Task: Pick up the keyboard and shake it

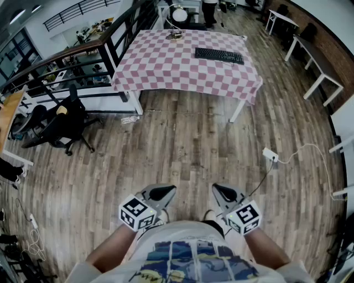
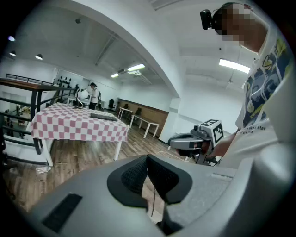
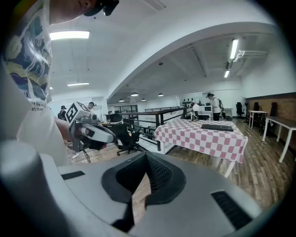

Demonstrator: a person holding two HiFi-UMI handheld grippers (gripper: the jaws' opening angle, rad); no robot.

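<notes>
A black keyboard (image 1: 219, 55) lies on the right part of a table with a pink-and-white checked cloth (image 1: 166, 66), far ahead across the wooden floor. It also shows small on the table as the keyboard (image 2: 103, 116) in the left gripper view and the keyboard (image 3: 218, 127) in the right gripper view. My left gripper (image 1: 165, 192) and right gripper (image 1: 221, 192) are held close to the person's body, side by side, both shut with nothing between the jaws. Each gripper view shows the other: right gripper (image 2: 172, 140), left gripper (image 3: 110, 136).
A white lamp-like object (image 1: 178, 15) and a small item stand at the table's far edge. Black office chairs (image 1: 61, 124) and a railing (image 1: 66, 61) are at the left. White desks (image 1: 315, 61) line the right wall. A power strip with cable (image 1: 270, 155) lies on the floor.
</notes>
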